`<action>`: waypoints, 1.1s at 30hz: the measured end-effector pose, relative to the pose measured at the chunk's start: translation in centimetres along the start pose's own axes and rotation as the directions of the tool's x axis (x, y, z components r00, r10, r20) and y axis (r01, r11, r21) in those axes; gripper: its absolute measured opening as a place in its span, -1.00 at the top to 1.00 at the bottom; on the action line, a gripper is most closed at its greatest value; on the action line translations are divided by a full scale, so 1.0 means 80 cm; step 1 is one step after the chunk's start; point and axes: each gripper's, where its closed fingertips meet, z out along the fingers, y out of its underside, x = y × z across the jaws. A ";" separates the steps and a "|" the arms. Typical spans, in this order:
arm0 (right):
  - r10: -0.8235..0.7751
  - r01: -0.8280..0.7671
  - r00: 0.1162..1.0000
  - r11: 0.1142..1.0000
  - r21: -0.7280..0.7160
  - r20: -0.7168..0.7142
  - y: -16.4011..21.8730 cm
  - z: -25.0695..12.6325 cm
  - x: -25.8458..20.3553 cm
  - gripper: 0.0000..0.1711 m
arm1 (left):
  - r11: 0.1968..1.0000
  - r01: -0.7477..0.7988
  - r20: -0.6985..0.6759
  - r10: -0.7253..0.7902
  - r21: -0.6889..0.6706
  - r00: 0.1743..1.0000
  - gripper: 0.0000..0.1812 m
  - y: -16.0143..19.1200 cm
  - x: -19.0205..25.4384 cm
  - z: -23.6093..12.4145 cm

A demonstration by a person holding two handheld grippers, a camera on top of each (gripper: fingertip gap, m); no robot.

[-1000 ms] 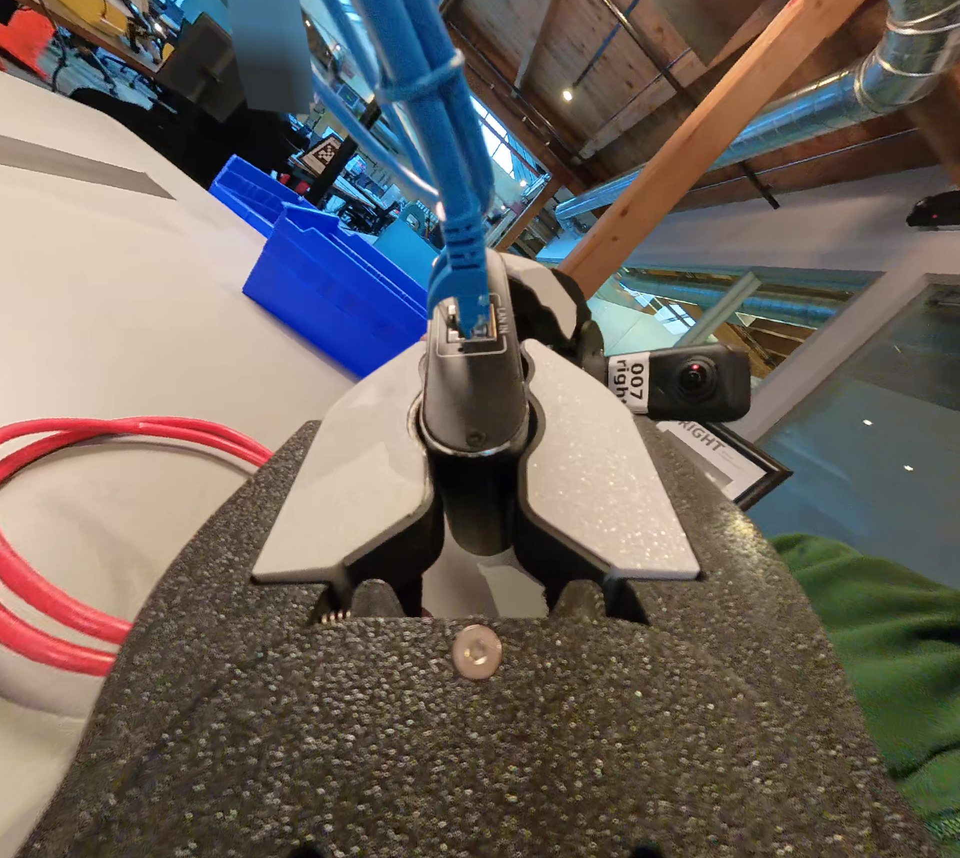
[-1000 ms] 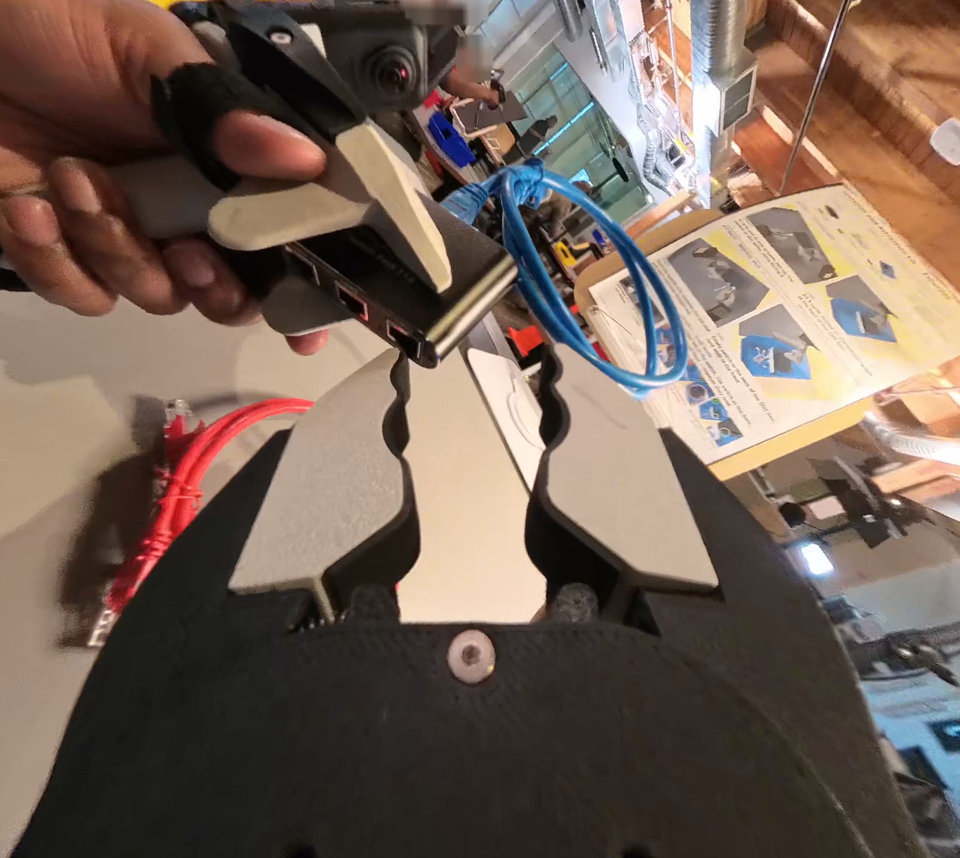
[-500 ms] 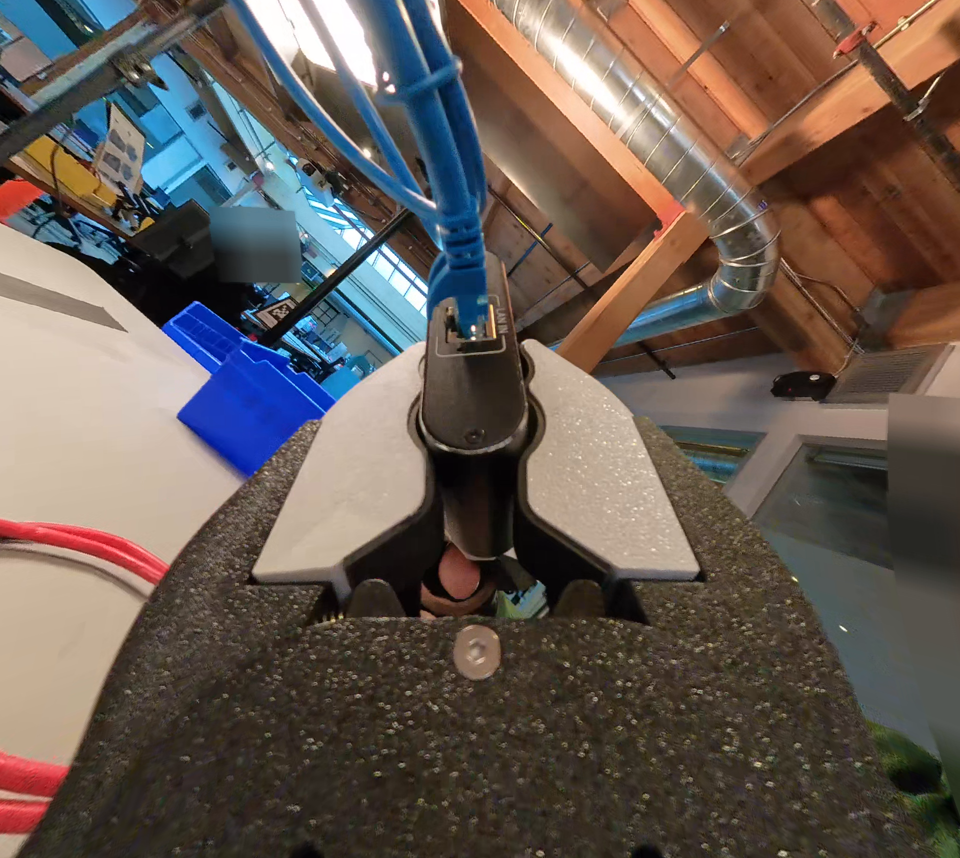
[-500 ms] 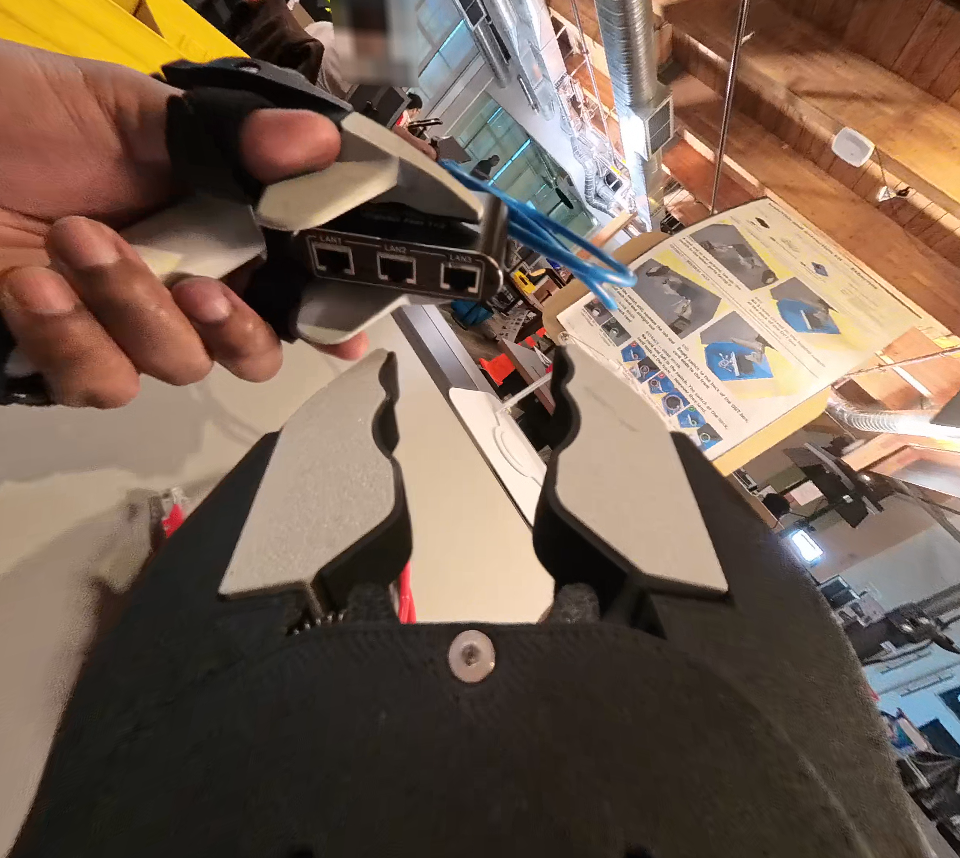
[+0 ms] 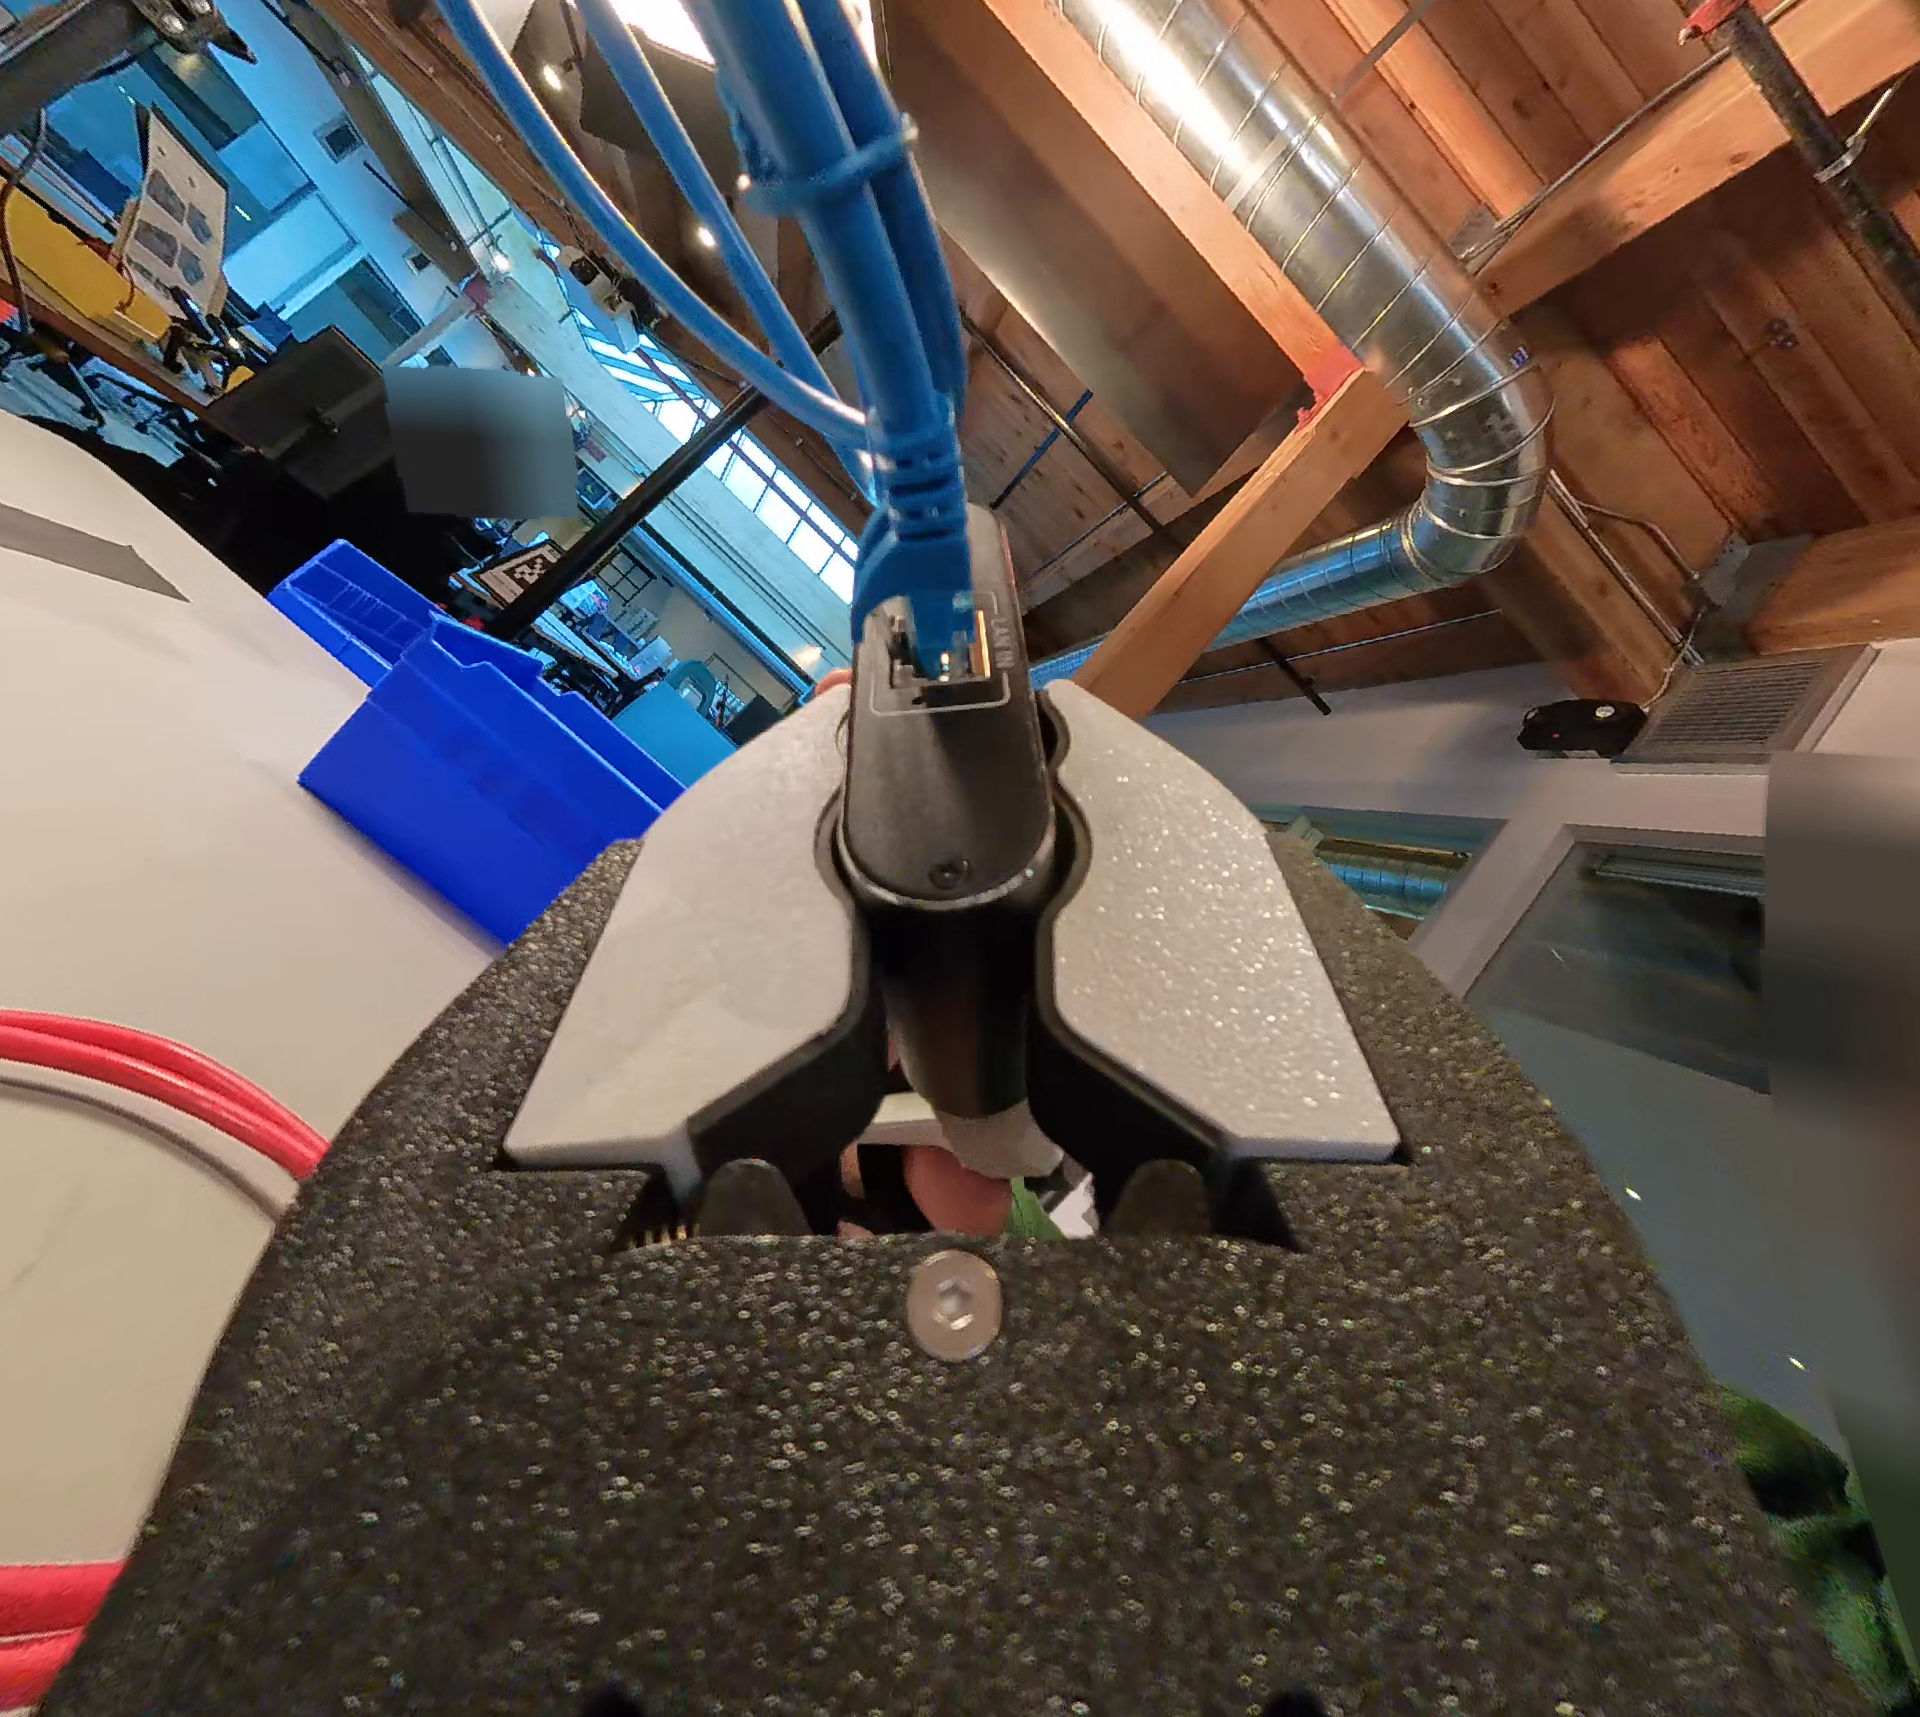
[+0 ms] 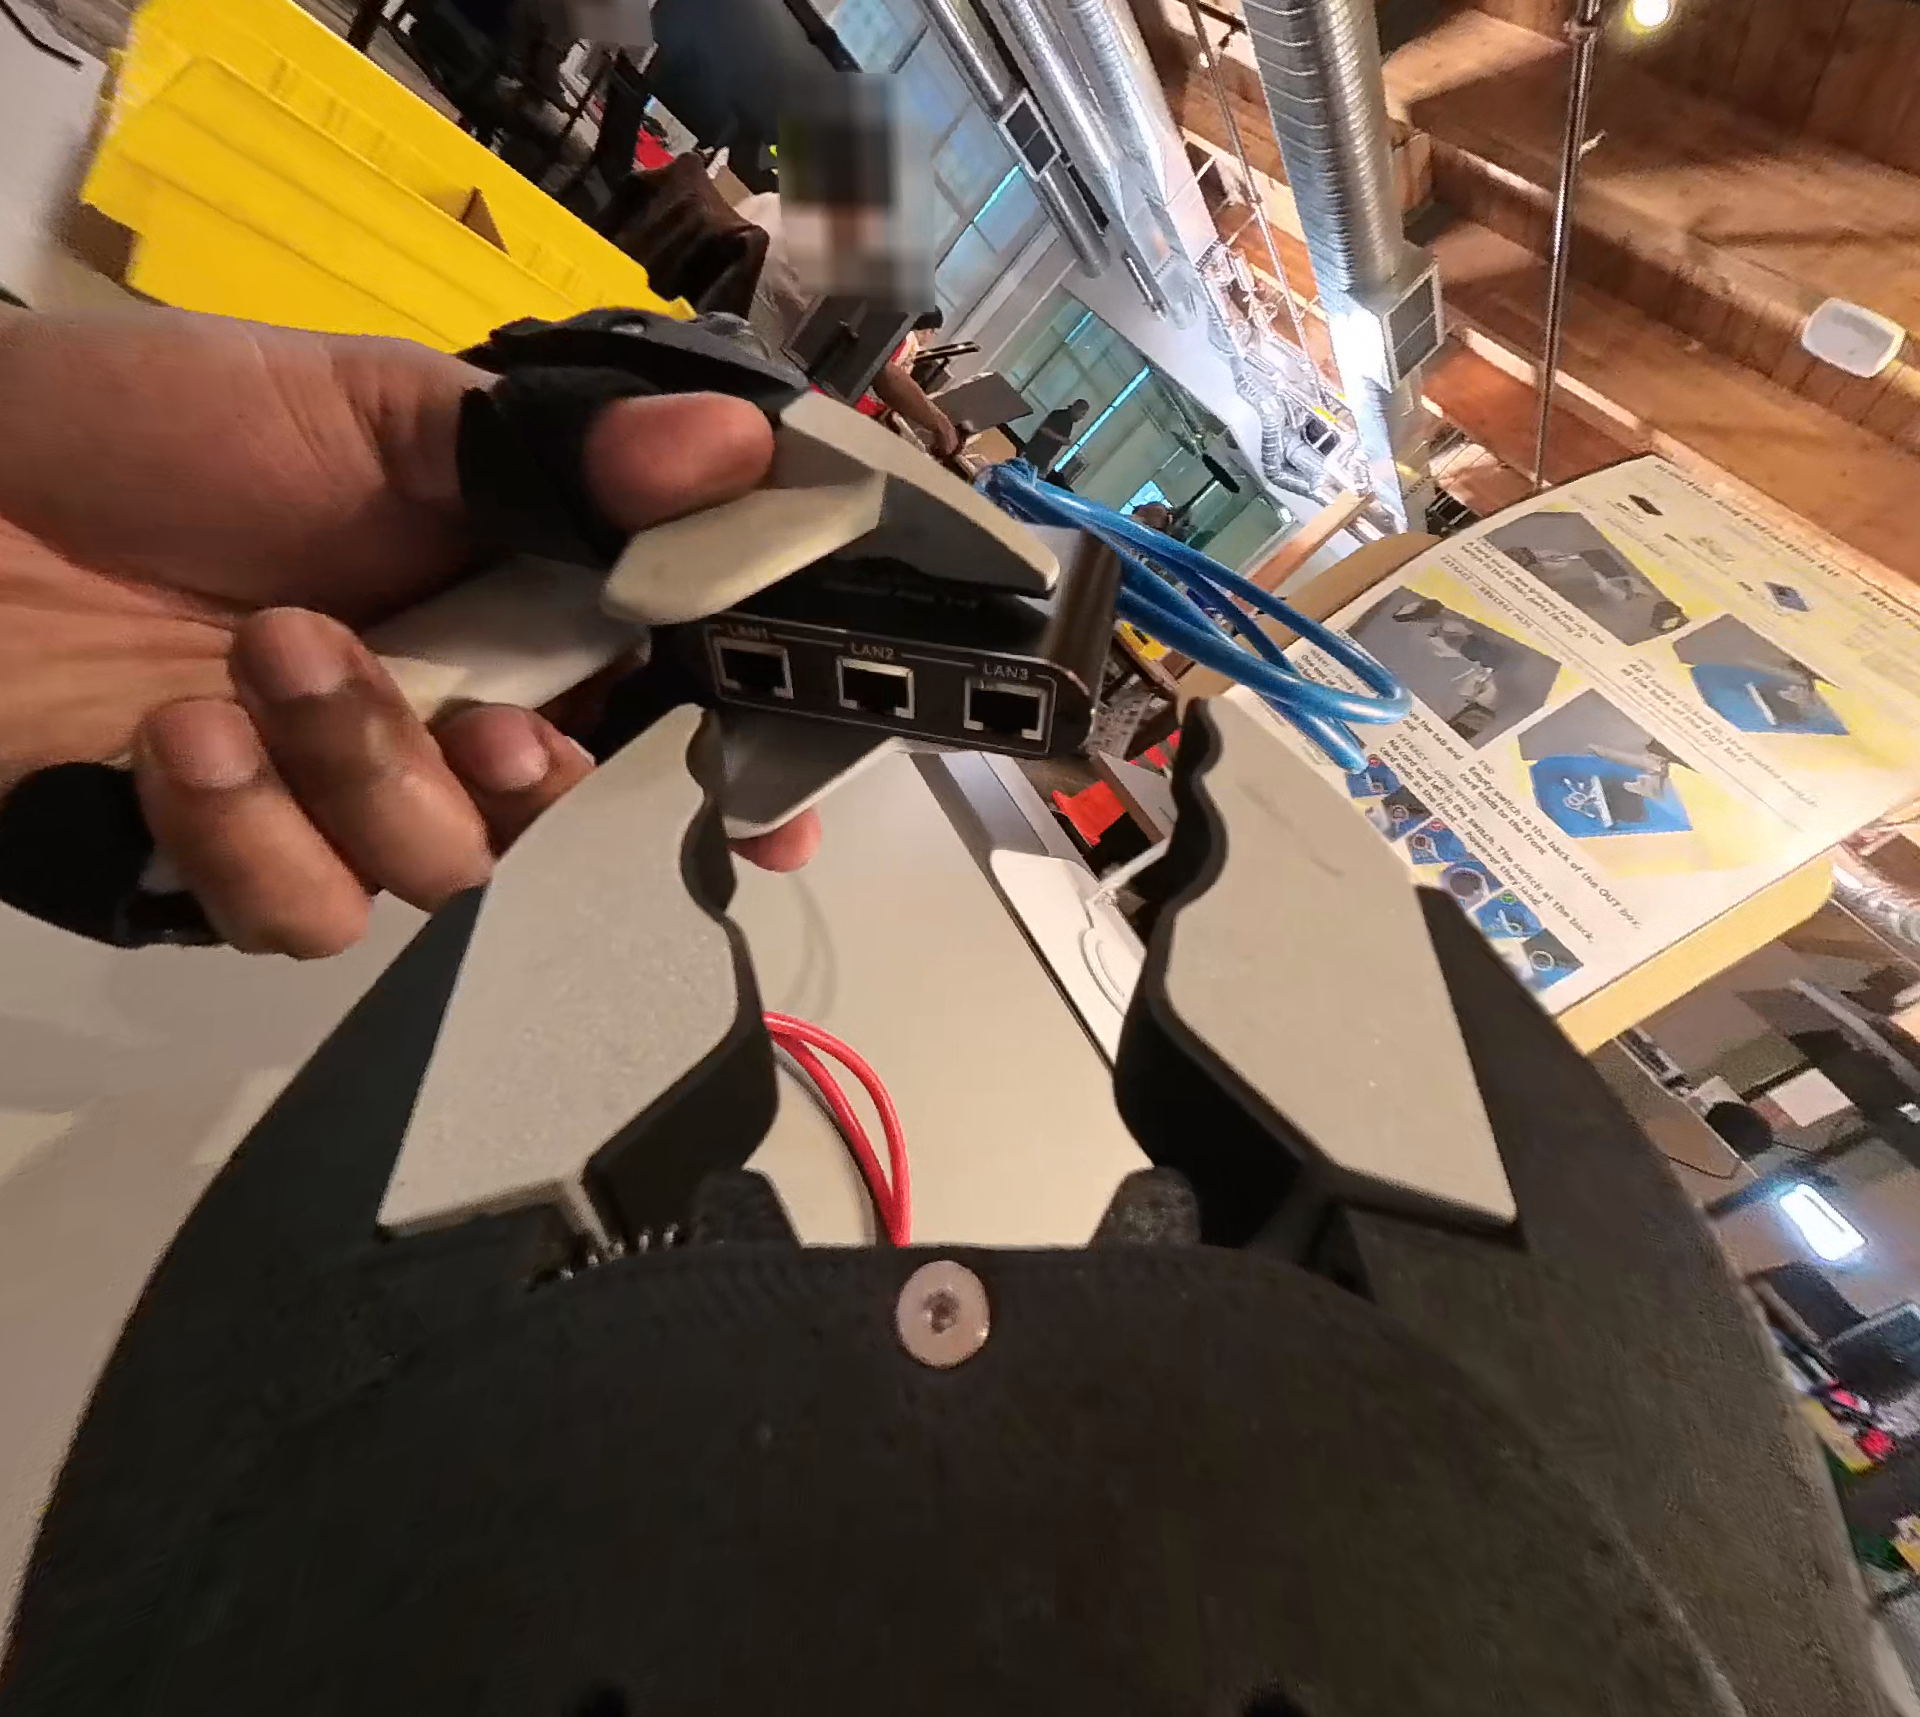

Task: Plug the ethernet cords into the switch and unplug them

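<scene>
My left gripper (image 5: 940, 794) is shut on a small black switch (image 5: 940, 784) and holds it up in the air. A blue ethernet cord (image 5: 914, 462) is plugged into the switch's end port and loops upward, bundled with a tie. In the right wrist view the switch (image 6: 894, 680) shows three empty ports facing my right gripper (image 6: 945, 753), which is open and empty just below and in front of it. The blue cord (image 6: 1247, 628) loops out behind the switch. A person's hand (image 6: 260, 587) holds the left gripper. A red ethernet cord (image 6: 862, 1117) lies on the white table.
The red cord also shows at the left in the left wrist view (image 5: 156, 1075). Blue bins (image 5: 457, 753) stand on the white table (image 5: 156, 784). Yellow bins (image 6: 312, 213) sit at the far side. An instruction poster (image 6: 1610, 732) stands at the right. A white pad (image 6: 1070, 919) lies on the table. Less than 4 cm separates the two grippers' tips.
The switch has turned so its three-port face points at my right gripper, which has moved closer beneath it. The left gripper tilted upward, then slightly back down.
</scene>
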 end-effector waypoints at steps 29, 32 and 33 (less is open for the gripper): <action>-0.118 0.107 0.983 0.991 -0.081 -0.144 -0.004 0.015 -0.008 -0.11 | 0.999 -0.041 -0.089 0.044 0.033 0.995 0.67 0.025 0.015 0.008; -0.120 0.108 0.983 0.990 -0.091 -0.140 -0.004 0.015 -0.007 -0.11 | 0.998 -0.060 -0.087 0.061 0.006 0.994 0.67 0.028 0.015 0.009; -0.126 0.114 0.982 0.989 -0.090 -0.138 -0.004 0.014 -0.007 -0.10 | 0.997 -0.073 -0.082 0.072 -0.008 0.994 0.66 0.030 0.015 0.010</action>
